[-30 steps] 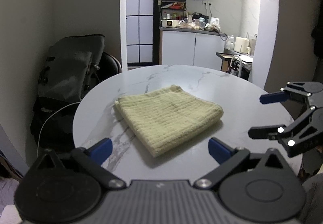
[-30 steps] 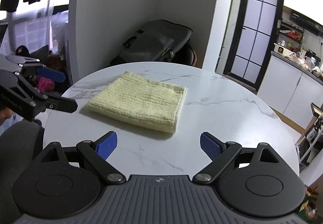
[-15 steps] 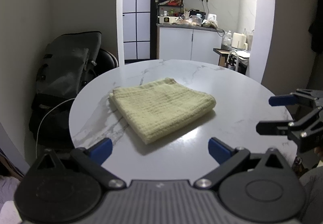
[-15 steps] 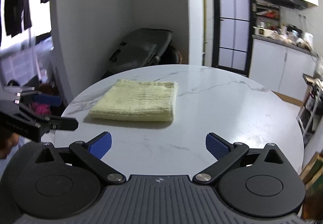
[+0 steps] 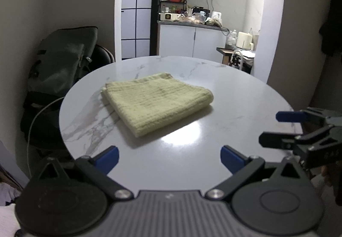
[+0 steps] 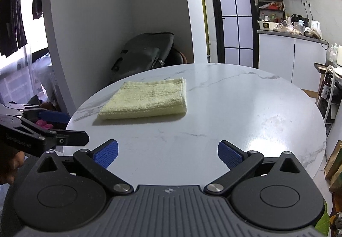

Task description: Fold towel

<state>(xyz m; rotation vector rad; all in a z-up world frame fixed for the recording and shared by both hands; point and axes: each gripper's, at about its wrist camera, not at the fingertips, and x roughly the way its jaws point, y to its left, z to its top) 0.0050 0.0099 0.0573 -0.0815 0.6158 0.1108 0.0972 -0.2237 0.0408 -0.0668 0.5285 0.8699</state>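
The left claw [image 5: 168,156] is a matte black plastic linkage on a ribbed grey housing, with two round black discs, silver pivot screws and blue textured pads [image 5: 106,156] at its tips. The right claw [image 6: 167,153] matches it, bearing a small round emblem on the grey ribbing. Faint pale lettering marks the left claw's black side in the right wrist view.

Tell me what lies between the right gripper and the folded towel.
Only bare marble tabletop: the right wrist view shows nothing between the right gripper and the yellow towel.
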